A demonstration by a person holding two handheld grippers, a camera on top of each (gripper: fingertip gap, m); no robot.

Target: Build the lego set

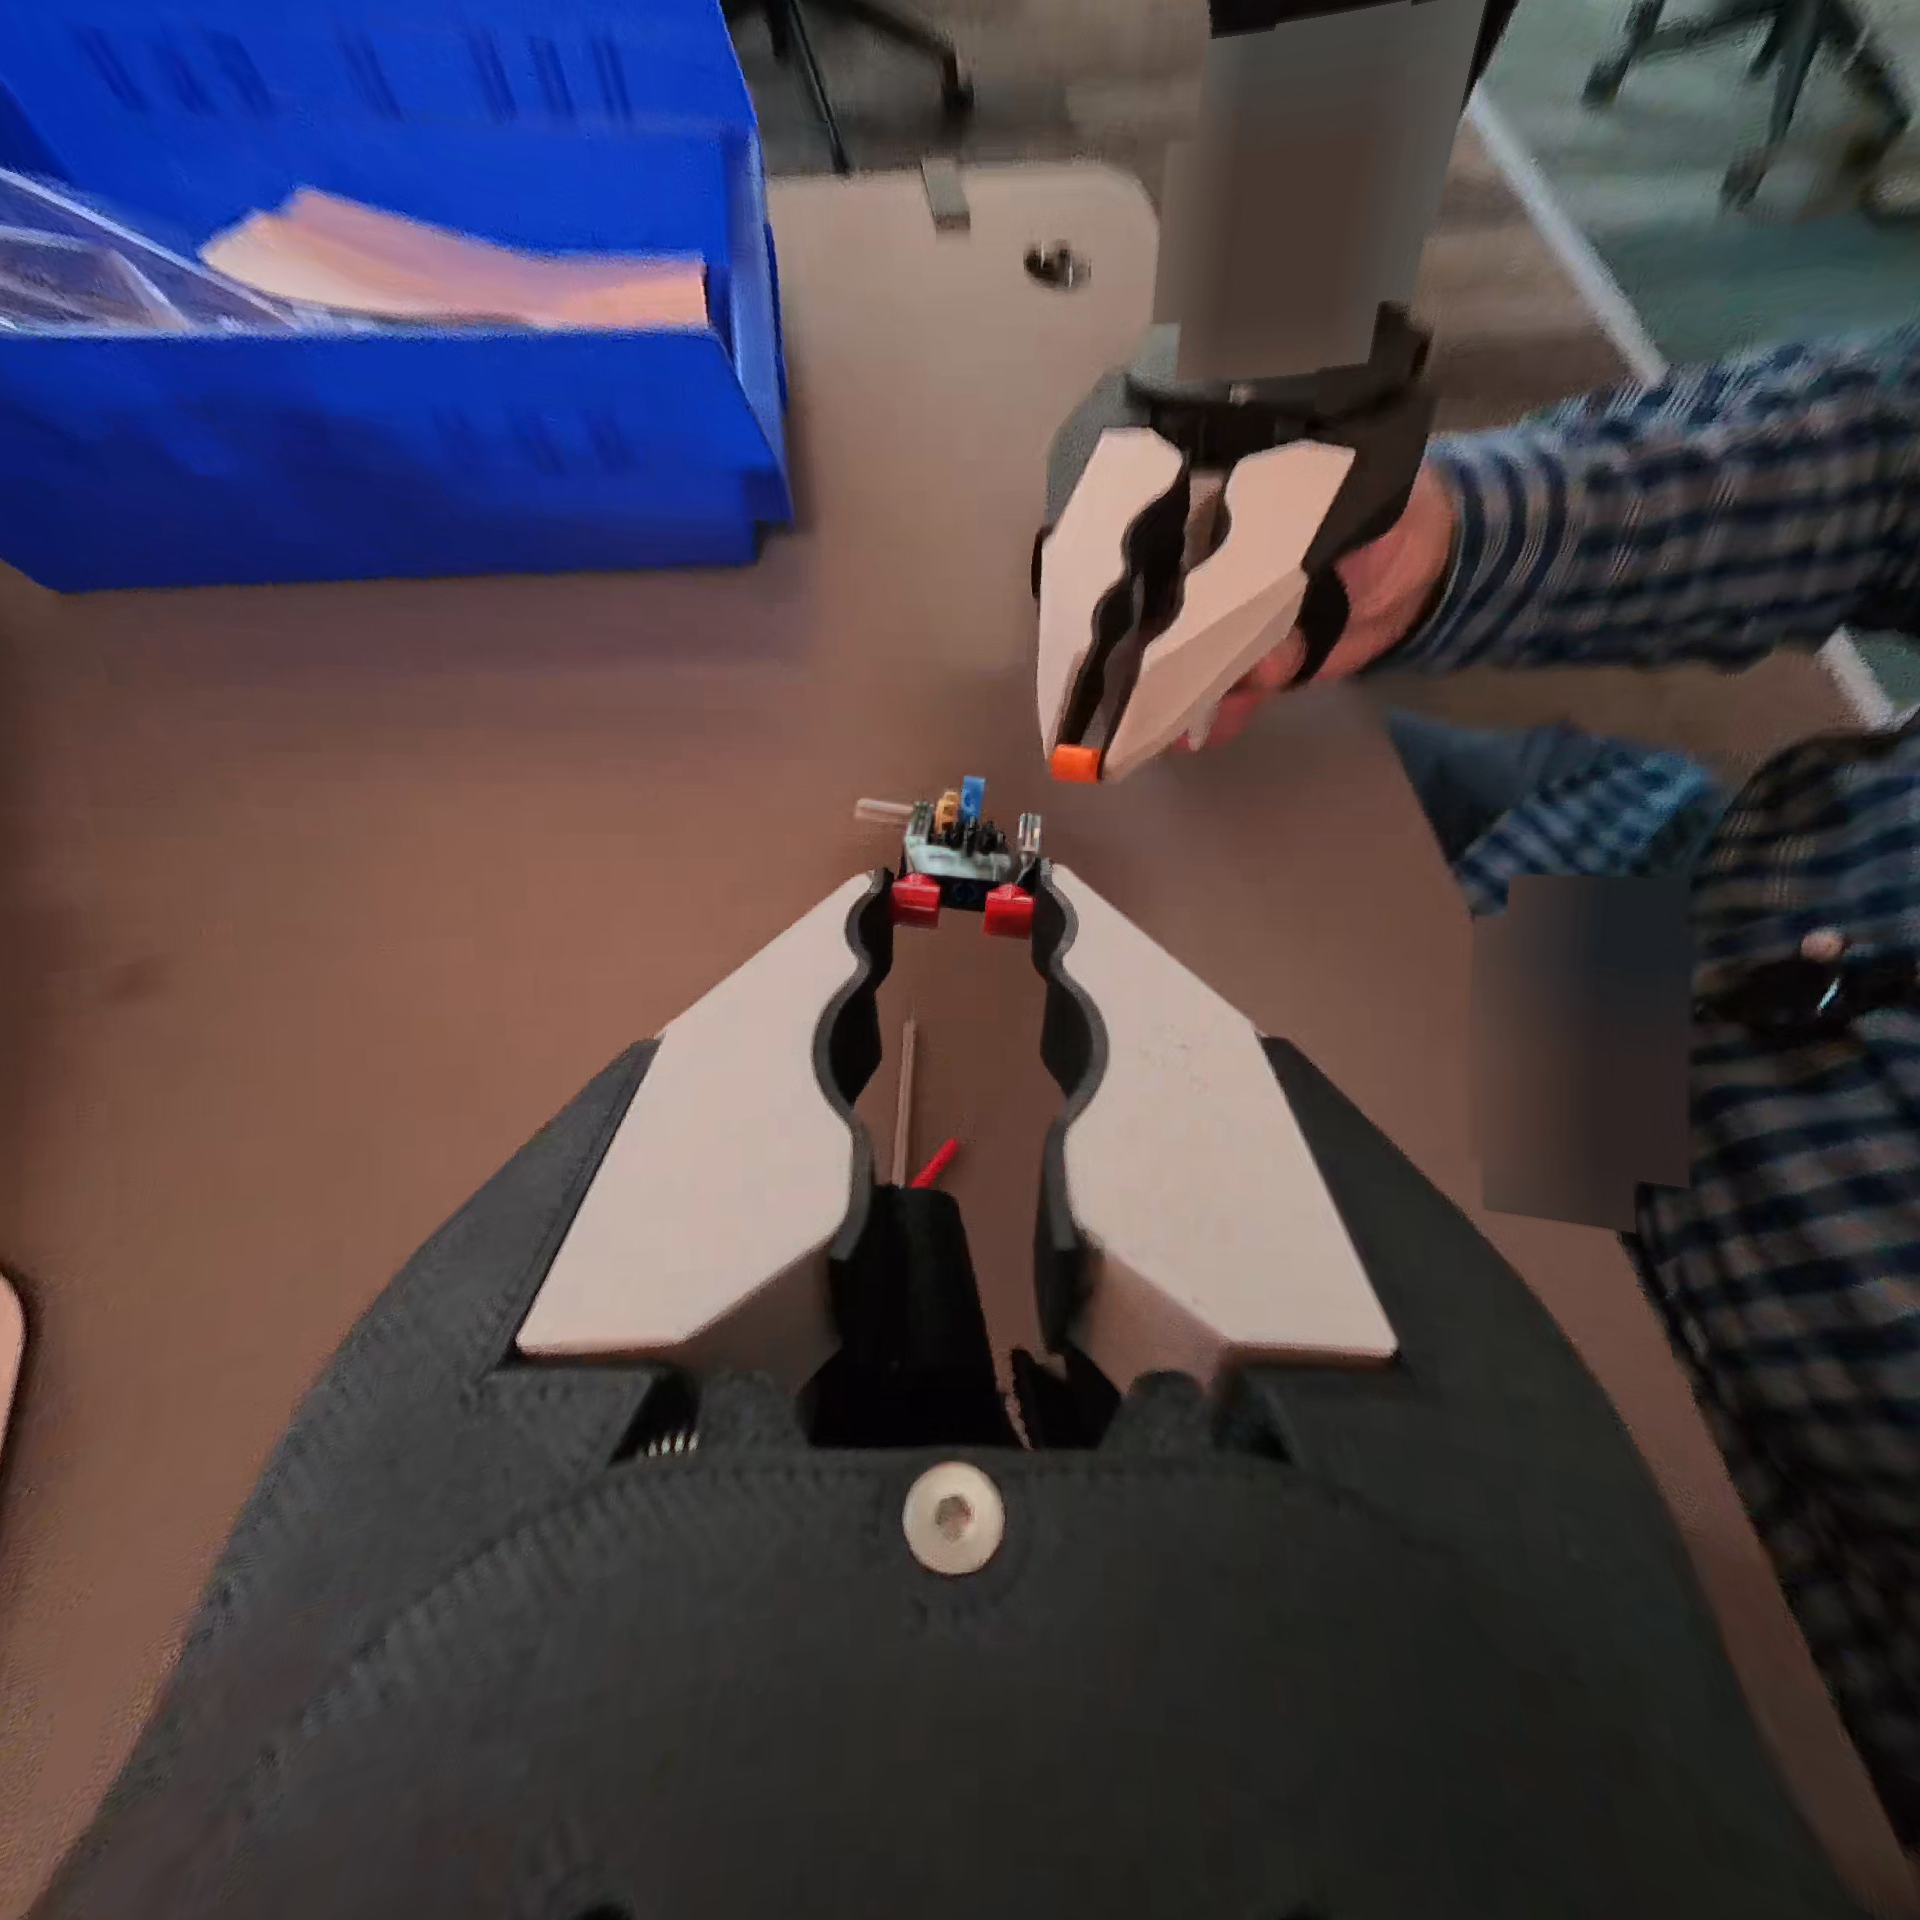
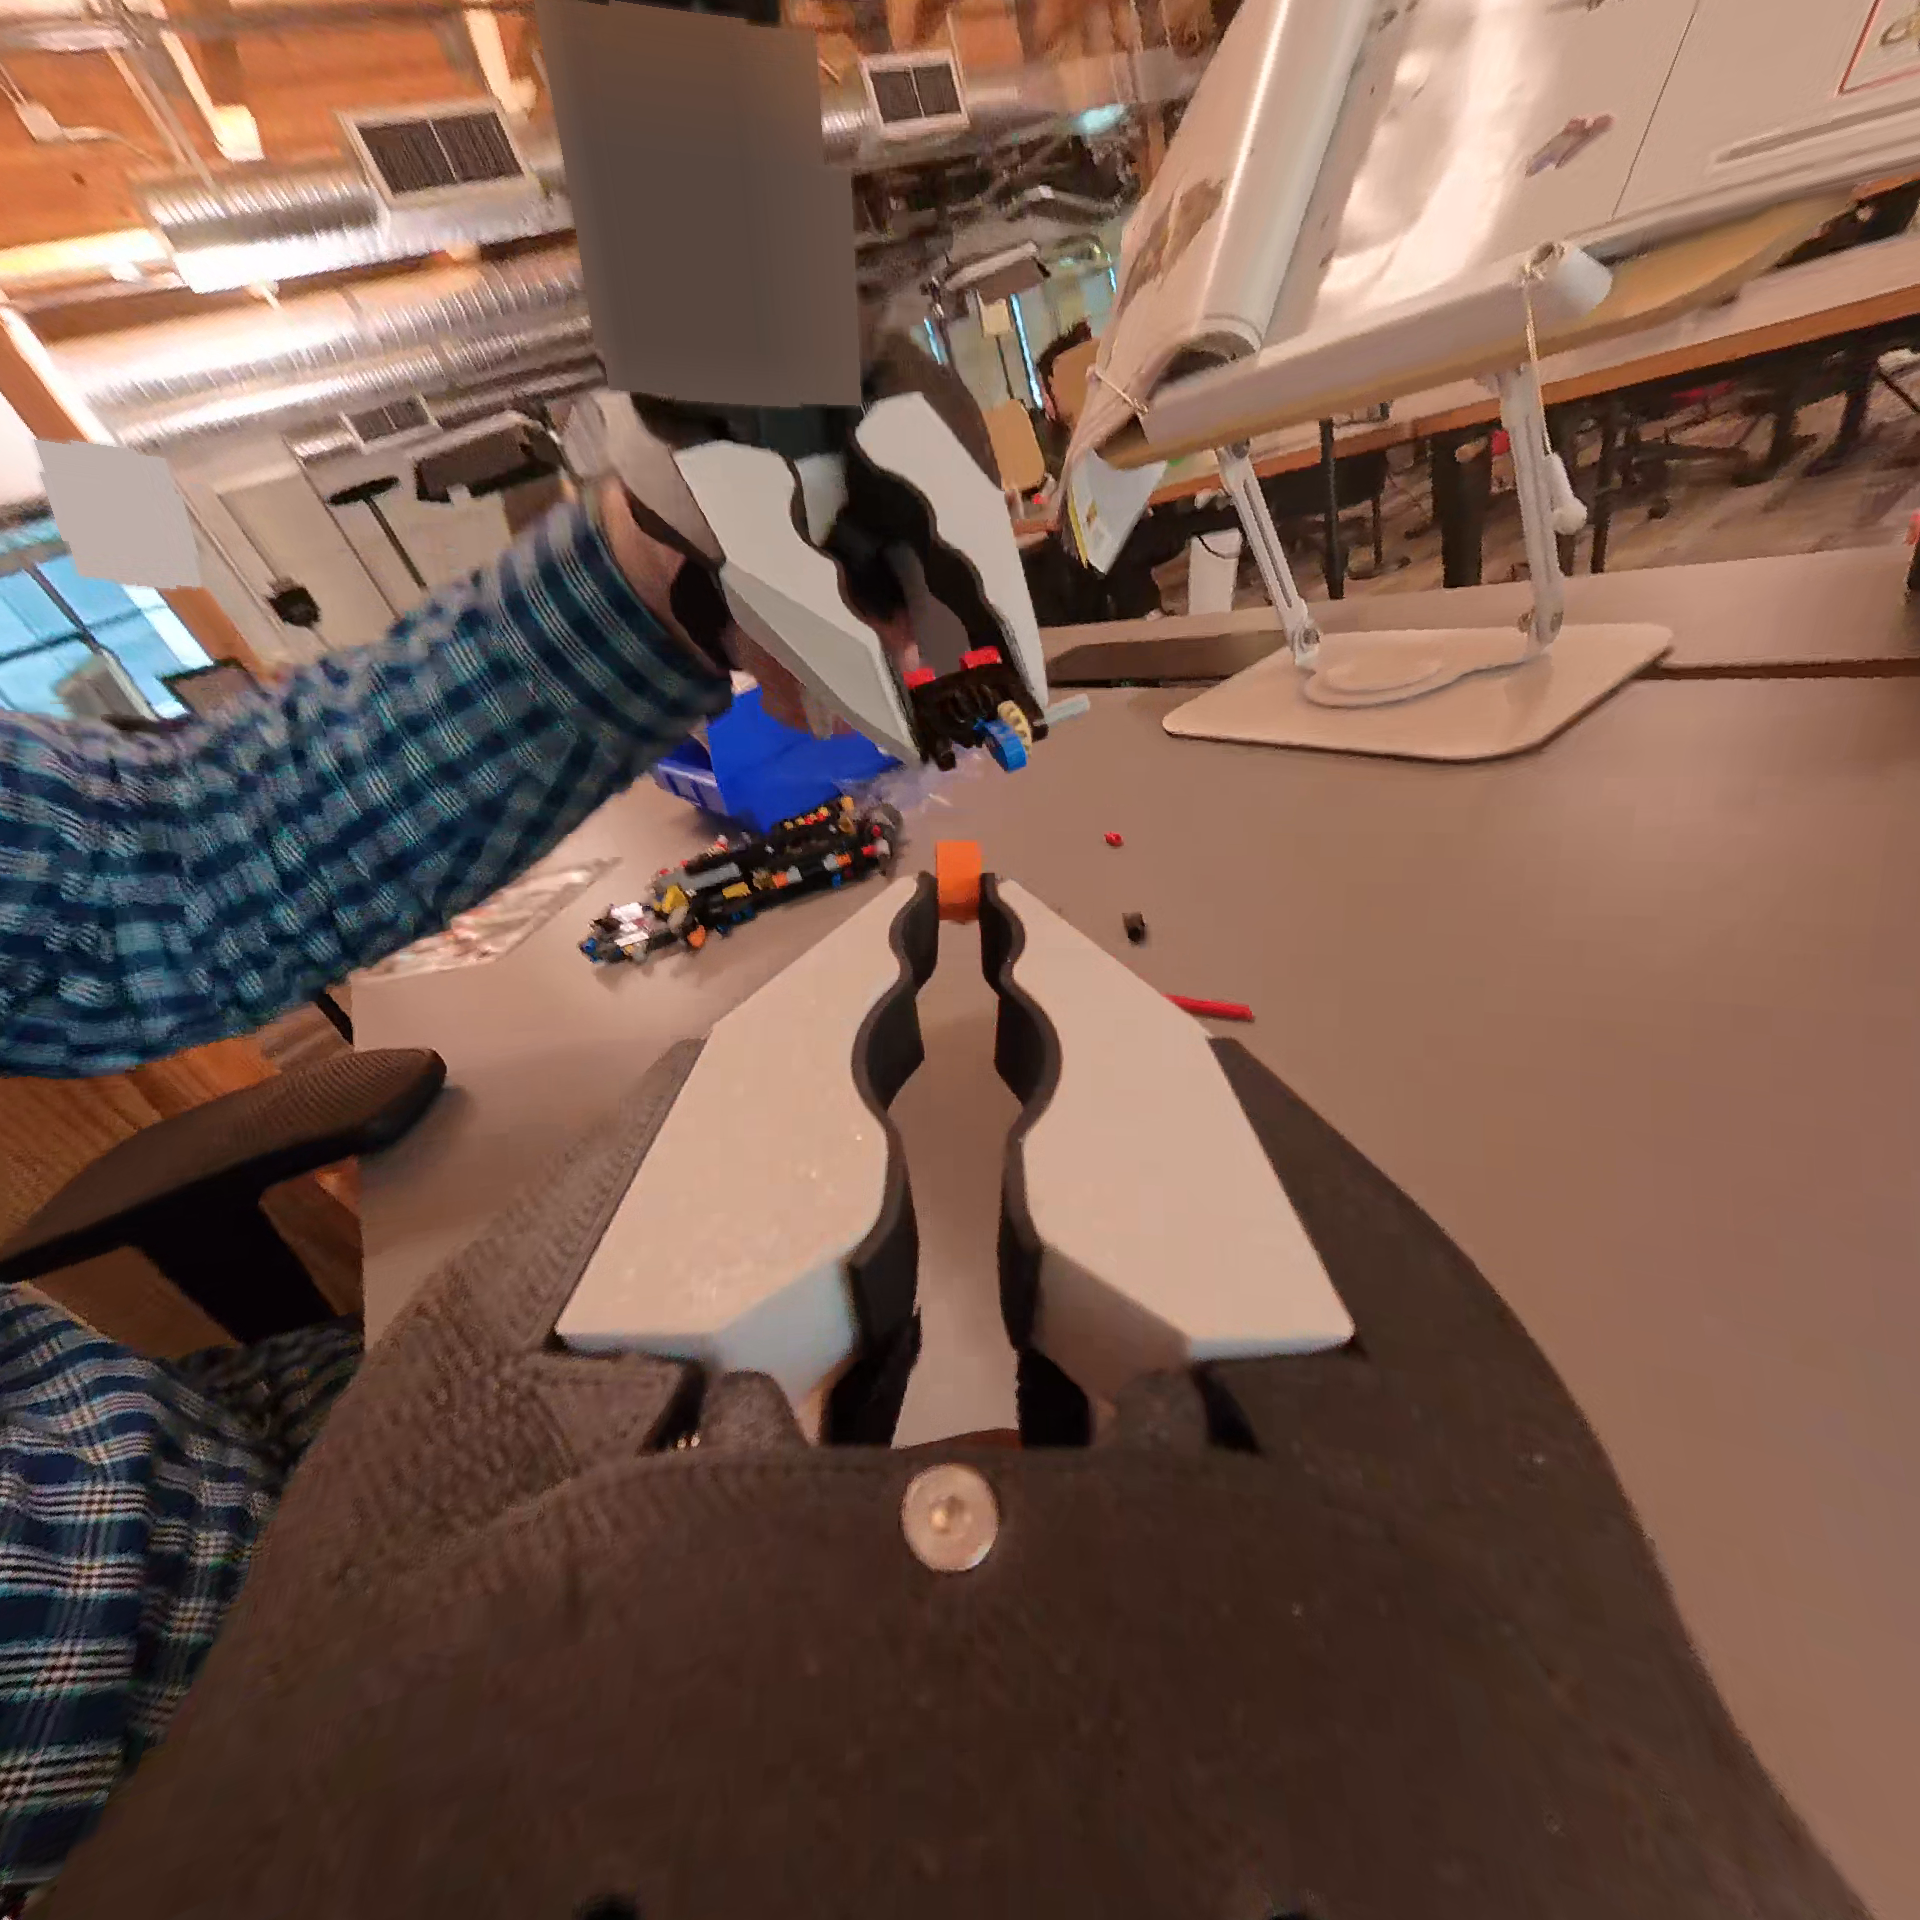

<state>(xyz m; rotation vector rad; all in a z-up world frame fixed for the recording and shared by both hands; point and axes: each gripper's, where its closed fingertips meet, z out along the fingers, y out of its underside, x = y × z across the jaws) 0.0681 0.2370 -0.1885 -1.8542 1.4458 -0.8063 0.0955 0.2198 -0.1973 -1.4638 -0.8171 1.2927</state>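
left tongs [image 1: 964, 899] grip 1 small lego assembly [image 1: 961, 862] (2 red bits); right tongs [image 2: 958, 881] pinch 1 orange piece [image 2: 957, 879].

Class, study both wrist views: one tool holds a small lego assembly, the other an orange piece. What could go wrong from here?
1. The right tool pinches the orange piece only at its very tips, so it may slip or twist when pressed on.
2. The left tool grips the small assembly by its red end parts in mid-air, so pushing could tilt it or pop parts off.
3. A dropped piece could get lost among loose bits on the table.
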